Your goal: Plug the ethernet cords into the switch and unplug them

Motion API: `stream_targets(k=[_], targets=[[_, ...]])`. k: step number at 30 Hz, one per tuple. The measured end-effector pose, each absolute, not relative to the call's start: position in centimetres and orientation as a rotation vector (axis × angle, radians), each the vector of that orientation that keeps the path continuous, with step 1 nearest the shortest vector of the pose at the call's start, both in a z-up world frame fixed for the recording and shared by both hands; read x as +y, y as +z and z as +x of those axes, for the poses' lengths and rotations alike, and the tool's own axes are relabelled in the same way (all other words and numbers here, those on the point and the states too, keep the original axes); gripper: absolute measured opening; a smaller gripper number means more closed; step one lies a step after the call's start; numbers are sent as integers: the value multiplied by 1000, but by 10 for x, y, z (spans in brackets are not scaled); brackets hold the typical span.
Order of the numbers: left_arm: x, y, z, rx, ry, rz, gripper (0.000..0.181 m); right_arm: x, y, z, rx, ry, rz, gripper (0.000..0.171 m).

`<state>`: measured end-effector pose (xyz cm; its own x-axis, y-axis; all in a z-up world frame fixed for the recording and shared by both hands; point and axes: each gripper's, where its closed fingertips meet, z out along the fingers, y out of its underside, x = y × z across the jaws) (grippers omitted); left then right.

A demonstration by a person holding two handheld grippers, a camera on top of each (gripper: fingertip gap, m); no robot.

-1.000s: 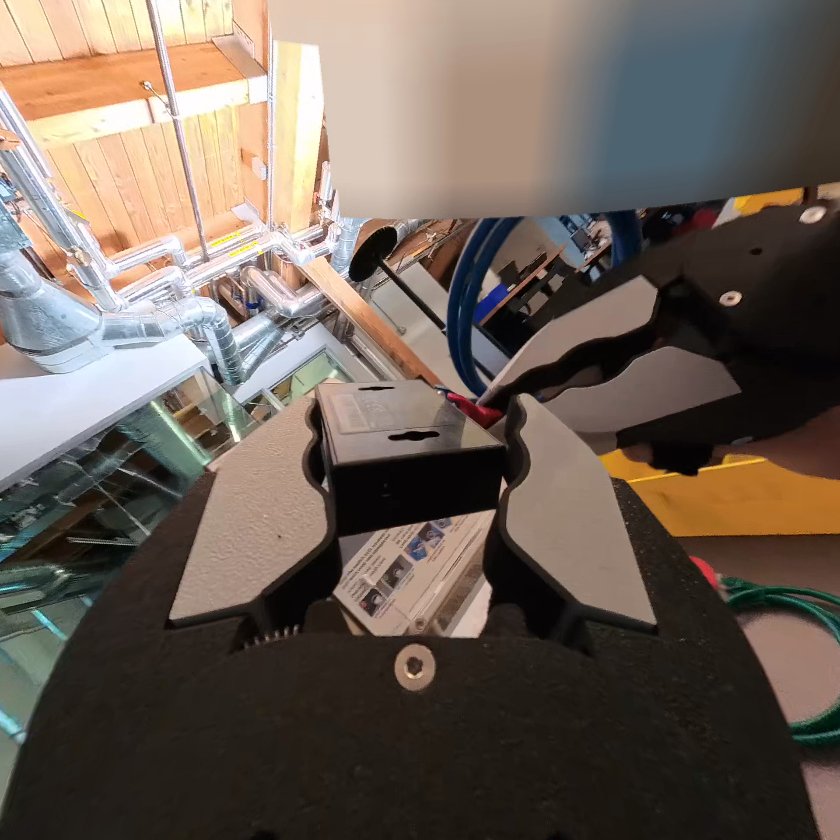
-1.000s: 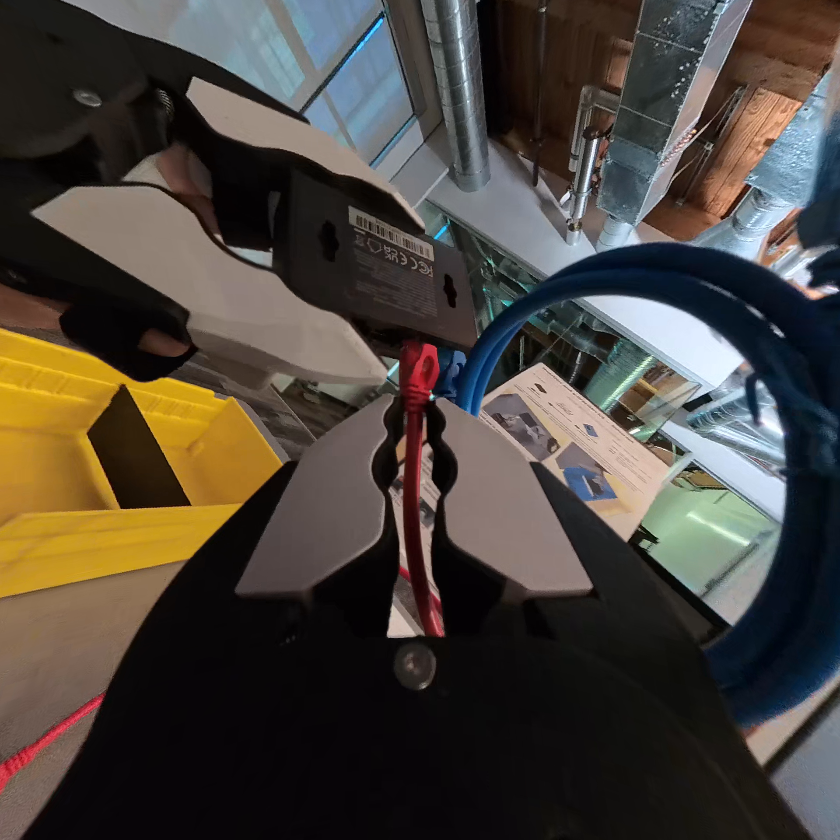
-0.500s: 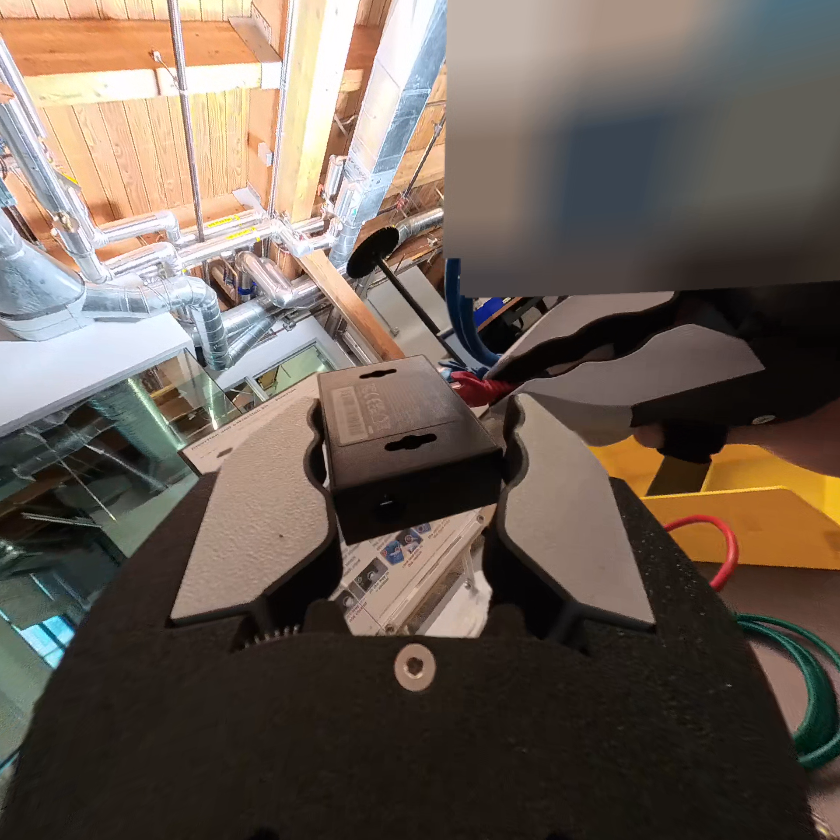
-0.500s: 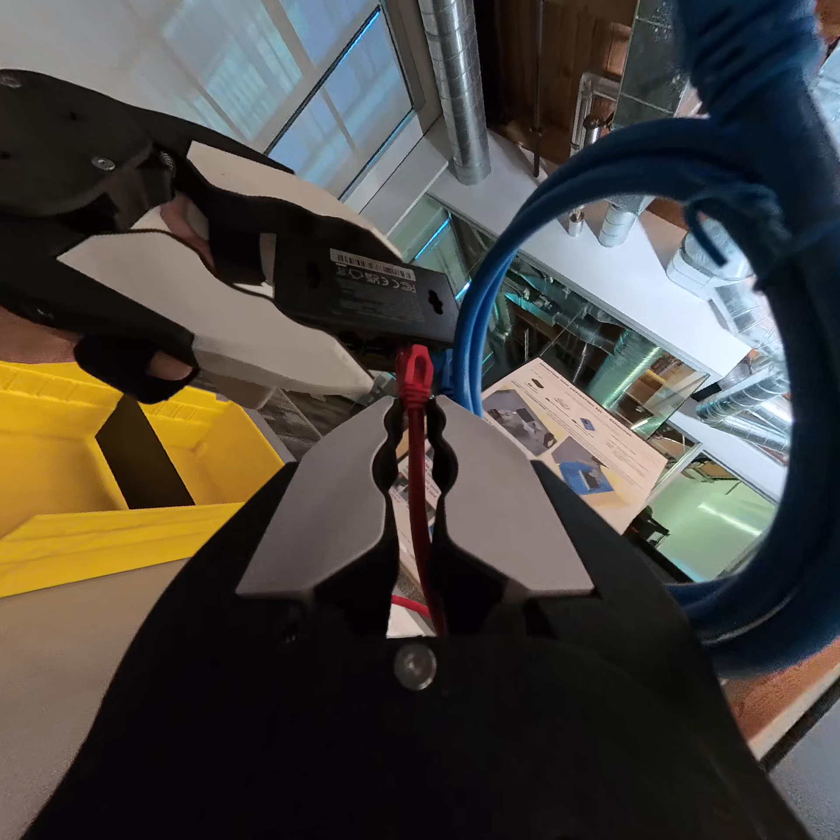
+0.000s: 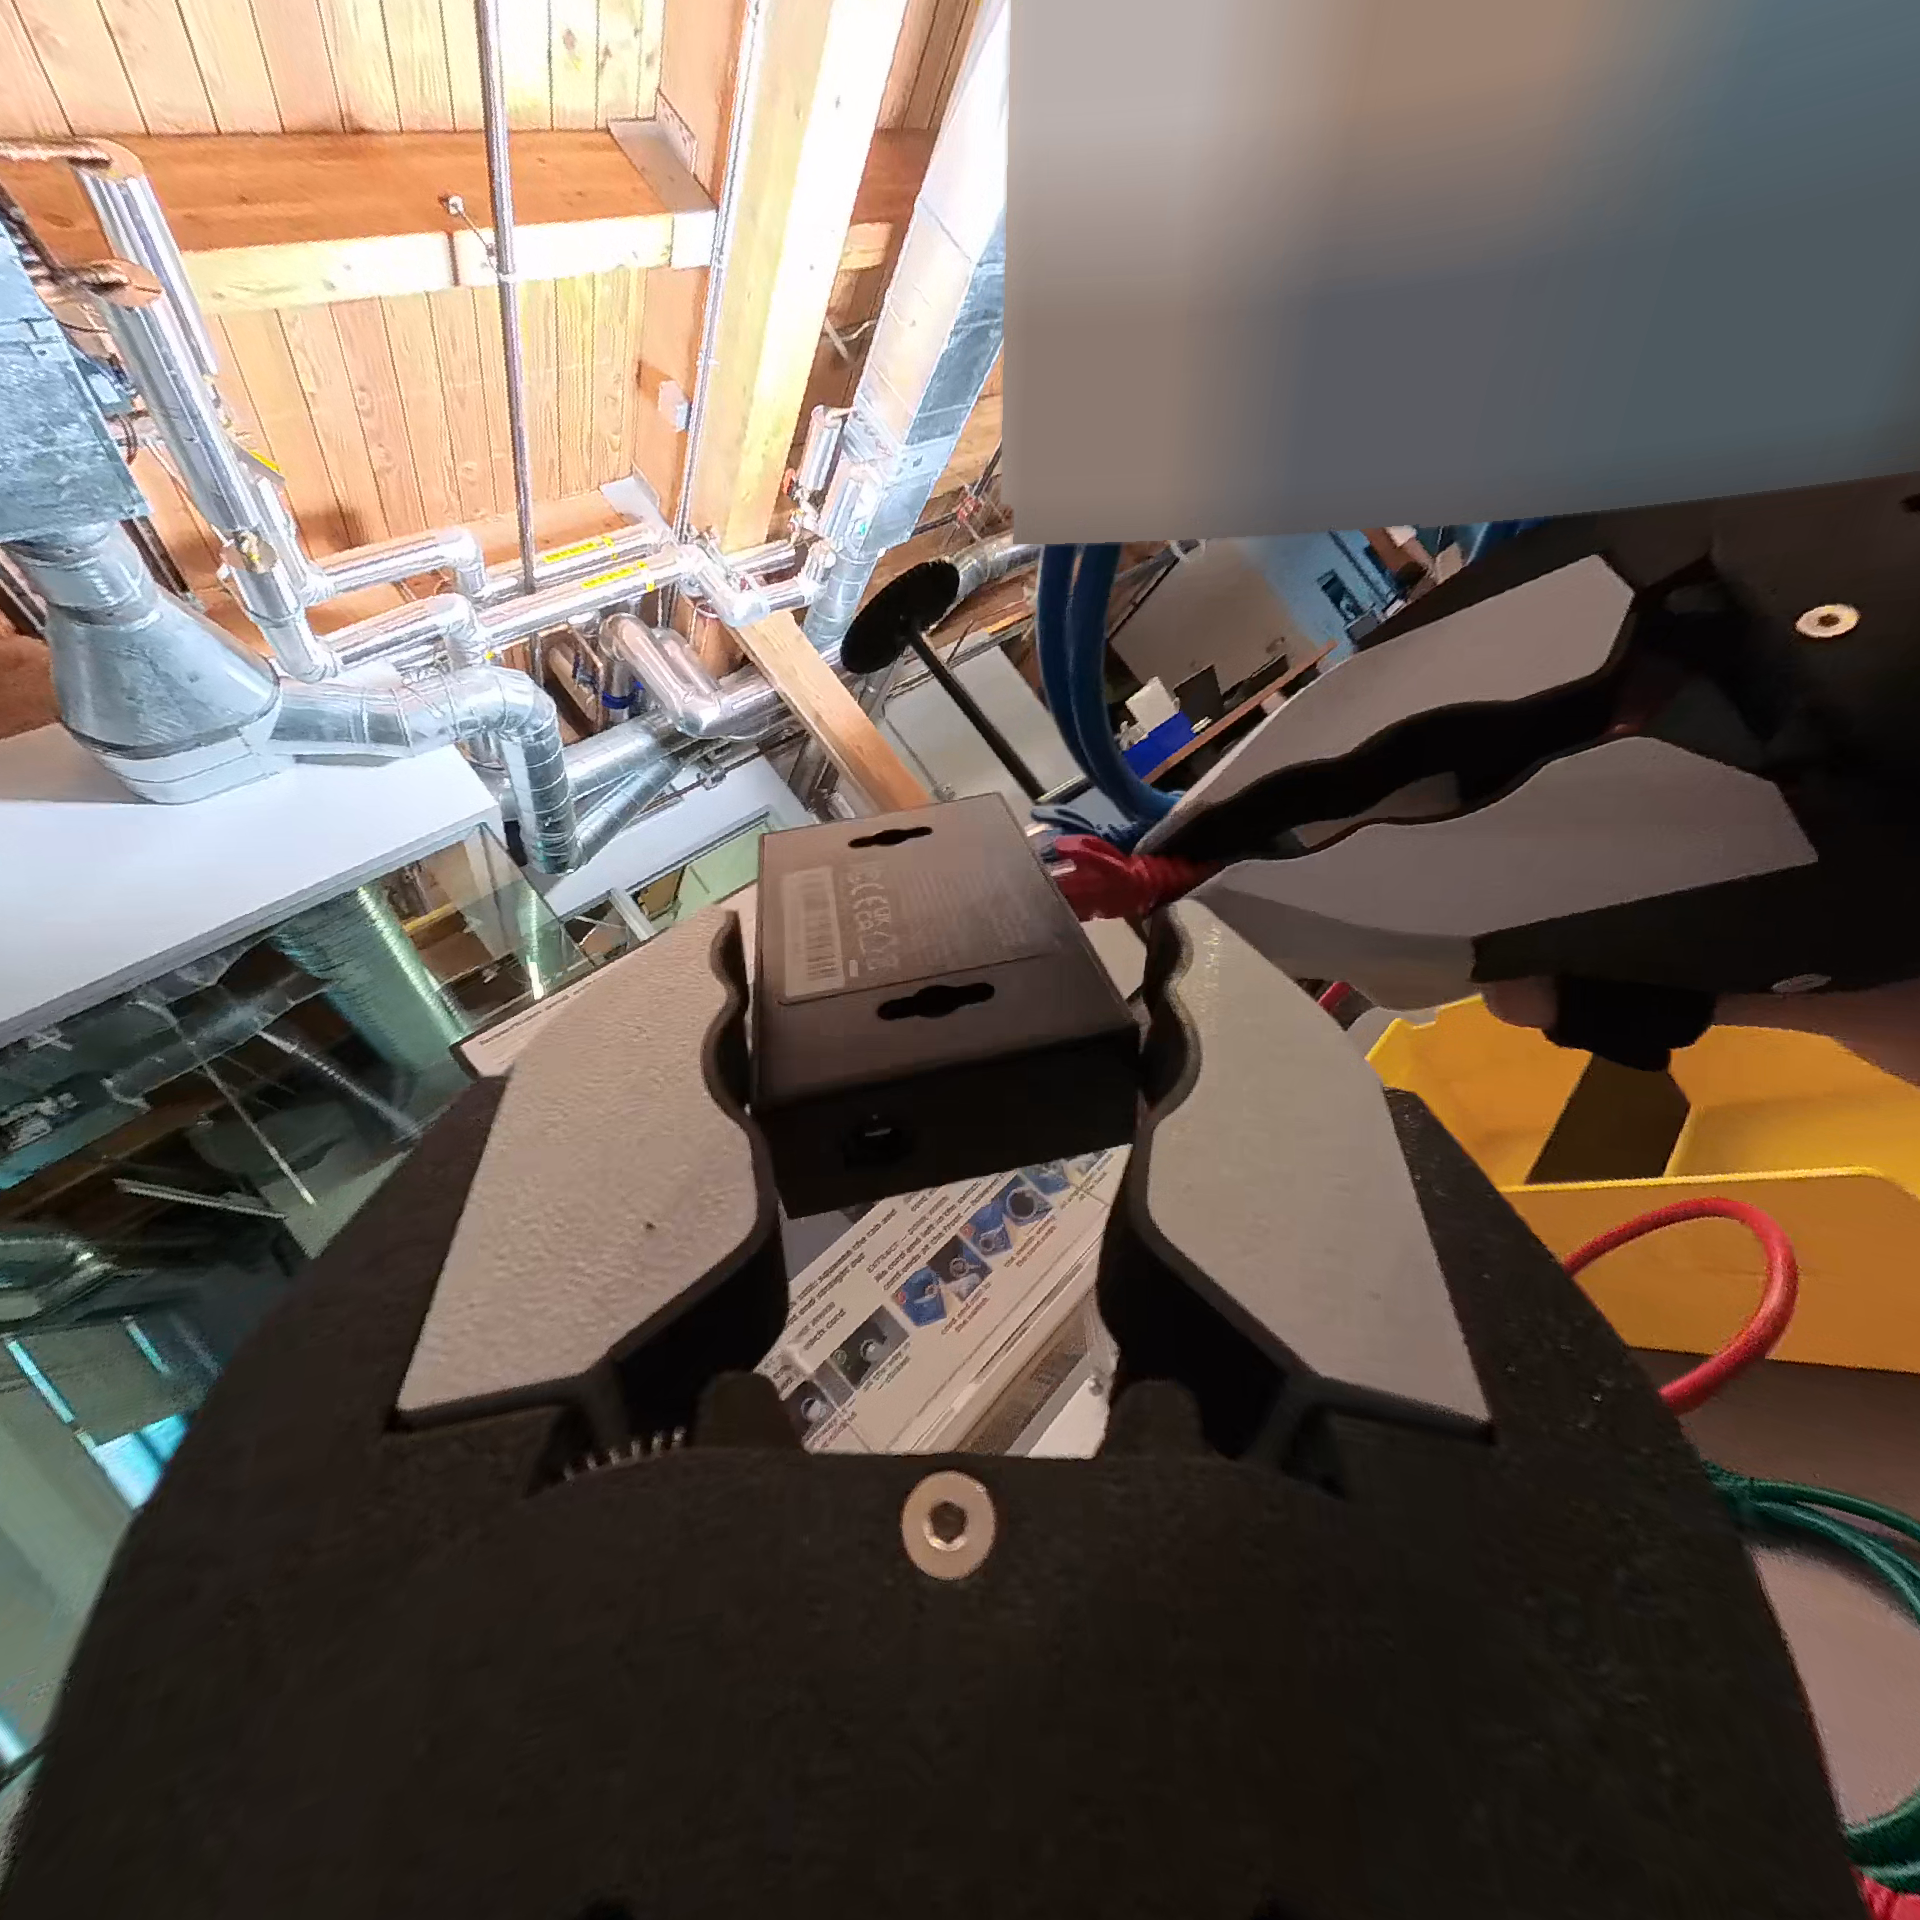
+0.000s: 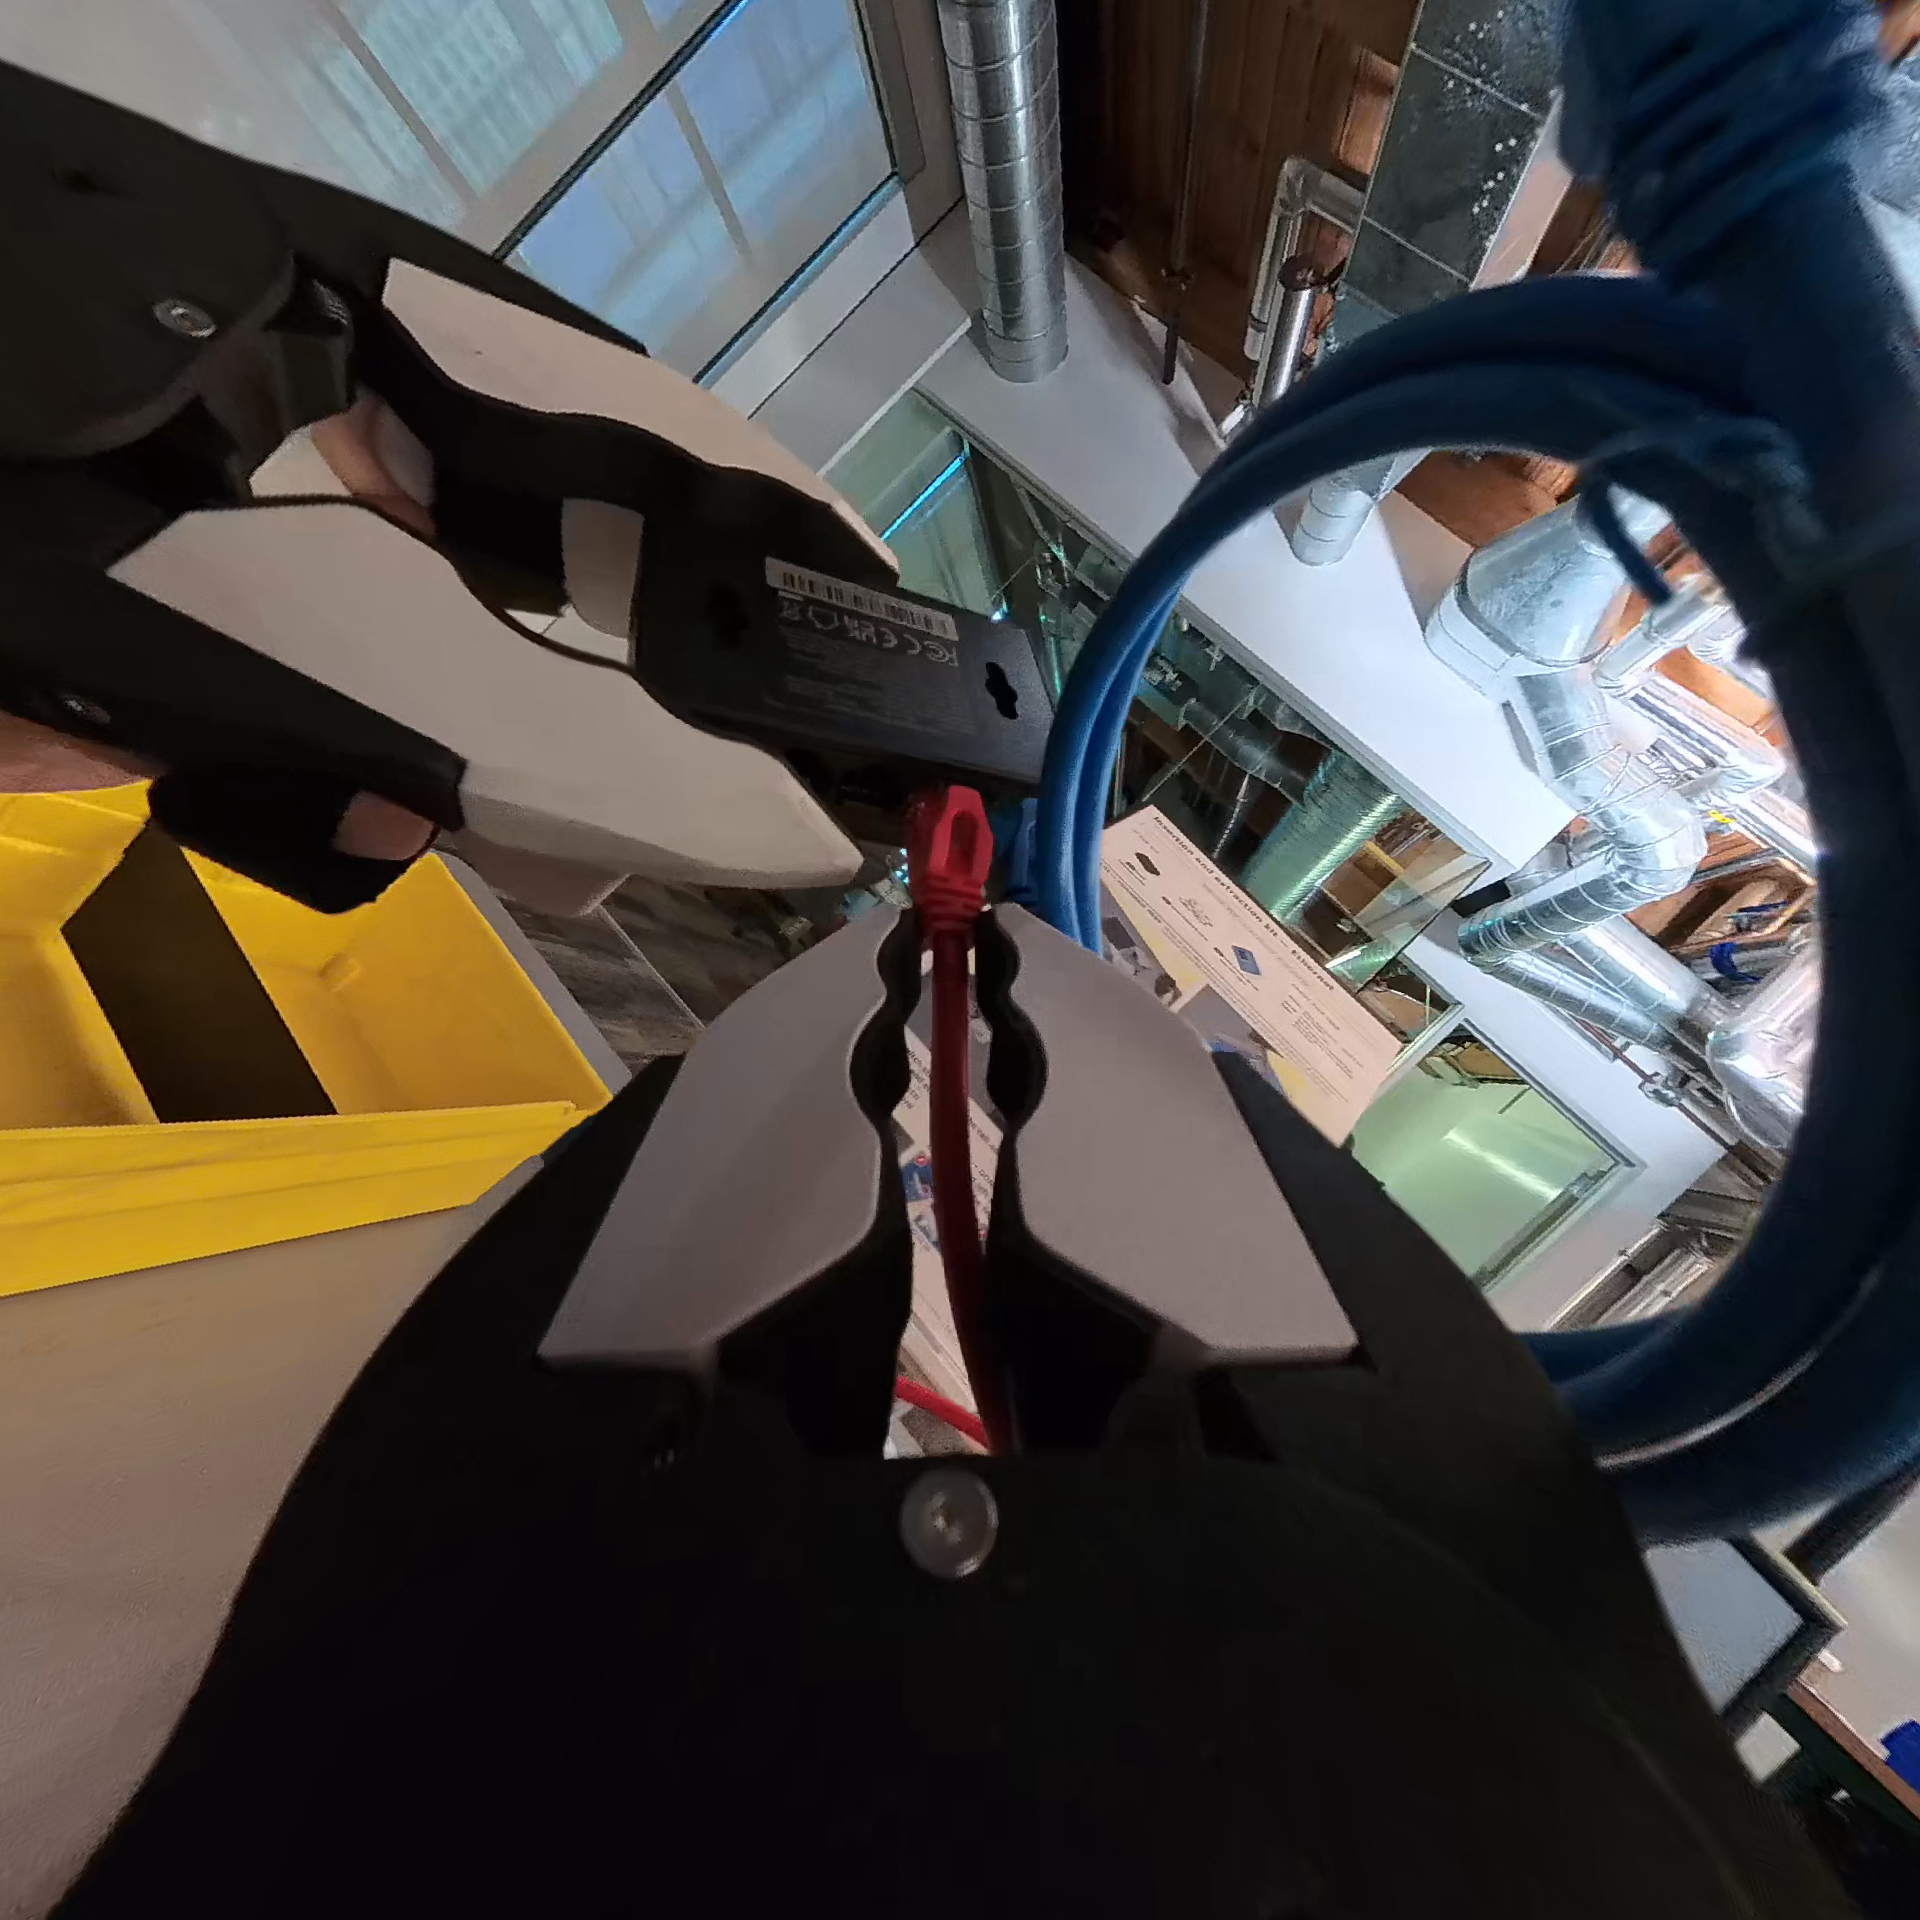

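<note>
Two claws share the work, both raised off the surface. The left claw point(image 5: 940, 997) pinches the black switch point(image 5: 925, 977) by its sides, label face up, port edge turned toward the right claw point(image 6: 951, 925). That claw is pressed together on the red cord point(image 6: 956, 1091) just behind its plug point(image 6: 951, 842), whose tip sits at the switch's port edge; whether it is fully seated is hidden. A blue cord point(image 6: 1101, 748) already runs into a neighbouring port. This looks like the red plug-in step. Next comes a straight push along the port's axis, the switch braced against it, without twisting the plug.
</note>
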<state>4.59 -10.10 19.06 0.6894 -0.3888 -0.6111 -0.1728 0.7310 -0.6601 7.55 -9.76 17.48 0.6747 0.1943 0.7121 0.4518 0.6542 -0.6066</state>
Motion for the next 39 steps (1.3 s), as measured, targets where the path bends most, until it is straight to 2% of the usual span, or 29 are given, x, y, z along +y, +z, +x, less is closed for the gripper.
stream_targets(k=[13,39], targets=[[-104,181,40,929,-338,-803,71,-105,168,68,-913,-89,-858,10],[-110,180,42,918,-412,-870,71,-112,168,67,-983,29,-895,9]])
